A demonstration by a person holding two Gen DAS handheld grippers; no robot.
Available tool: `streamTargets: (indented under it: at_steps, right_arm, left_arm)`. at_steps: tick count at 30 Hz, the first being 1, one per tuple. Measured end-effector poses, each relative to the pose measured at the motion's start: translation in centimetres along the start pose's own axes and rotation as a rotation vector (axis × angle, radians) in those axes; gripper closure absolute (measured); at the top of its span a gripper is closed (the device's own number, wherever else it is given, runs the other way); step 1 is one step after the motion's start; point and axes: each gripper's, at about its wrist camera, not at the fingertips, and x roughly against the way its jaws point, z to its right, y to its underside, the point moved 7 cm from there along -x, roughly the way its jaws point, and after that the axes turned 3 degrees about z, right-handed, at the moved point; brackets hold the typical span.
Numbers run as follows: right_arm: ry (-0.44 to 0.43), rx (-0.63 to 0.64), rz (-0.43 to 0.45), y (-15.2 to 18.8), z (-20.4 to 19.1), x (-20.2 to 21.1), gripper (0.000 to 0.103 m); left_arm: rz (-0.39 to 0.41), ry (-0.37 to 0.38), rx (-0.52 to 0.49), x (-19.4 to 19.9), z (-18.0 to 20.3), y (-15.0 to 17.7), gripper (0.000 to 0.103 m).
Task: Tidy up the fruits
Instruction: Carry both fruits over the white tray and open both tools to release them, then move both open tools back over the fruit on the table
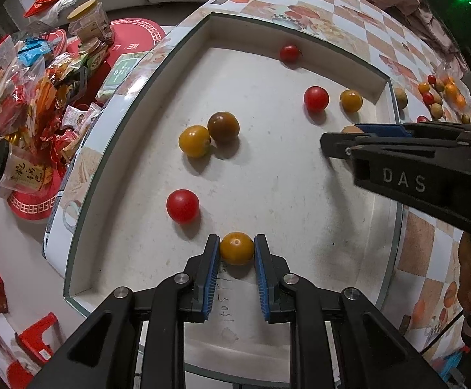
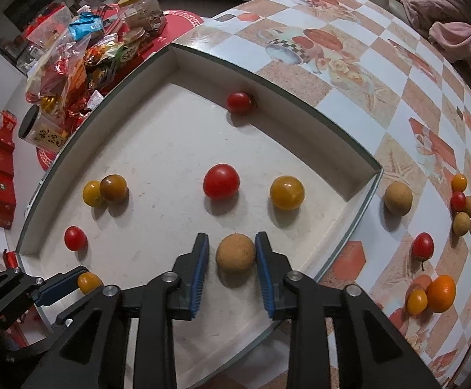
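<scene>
Landmark for all positions: the white tray [image 2: 157,136], a shallow walled box on the tiled worktop [image 2: 358,74]. Working from largest item down. Inside the tray: the big red tomato [image 2: 221,181] near centre, an orange-yellow tomato [image 2: 286,192] beside it toward the tray's open corner, a brown and yellow pair [image 2: 105,189] touching each other toward the left wall, two smaller reds, one against the far wall. Outside the tray, past its right edge, loose fruit remains on the worktop, including a second tan longan [image 2: 397,198] and an orange [image 2: 440,293]. Handling judgement: tomatoes are light, smooth, thin-skinned, likely to roll and to bruise or split under hard squeeze; take them across the widest girth, gently. The longan is light, with a rough dry shell, so better friction, but round, so it will roll once freed. My left fingers [image 1: 236,248] are clamped on a small orange-yellow tomato [image 1: 236,248], pads pressing both its sides, low over the tray's near part. My right fingers [image 2: 232,253] stand a little apart around a tan longan [image 2: 235,252] resting on the tray floor near the front edge; small gaps show on both sides, so I read it as let go, not gripped.
</scene>
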Motion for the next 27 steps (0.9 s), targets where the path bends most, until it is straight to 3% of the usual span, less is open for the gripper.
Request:
streamTargets:
  at_steps: [1, 4, 5, 7, 12, 17, 27]
  right_arm:
    - [0.004, 0.001, -0.002, 0.0, 0.0, 0.0, 0.057]
    - [-0.002, -0.008, -0.003, 0.2, 0.1, 0.1, 0.056]
    - [-0.004, -0.010, -0.003, 0.1, 0.1, 0.0, 0.056]
    - [-0.009, -0.014, 0.000, 0.0, 0.1, 0.1, 0.055]
    - [-0.029, -0.035, 0.013, -0.1, 0.4, 0.6, 0.049]
    - [-0.064, -0.063, 0.028, -0.3, 0.5, 1.3, 0.023]
    - [-0.092, -0.173, 0.122, -0.9, 2.8, 5.3, 0.023]
  left_arm:
    - [-0.003, 0.001, 0.000, 0.0, 0.0, 0.0, 0.080]
    - [-0.007, 0.003, -0.004, 0.1, 0.0, 0.2, 0.076]
    - [-0.006, -0.001, -0.006, 0.1, -0.1, 0.3, 0.054]
    - [0.028, -0.022, 0.001, 0.6, -0.4, 0.3, 0.031]
    - [0.022, -0.028, -0.015, 0.6, -0.5, 0.3, 0.030]
    - [0.023, -0.038, -0.031, 0.9, -0.4, 0.0, 0.030]
    - [0.044, -0.033, -0.102, 2.5, 2.2, -1.2, 0.030]
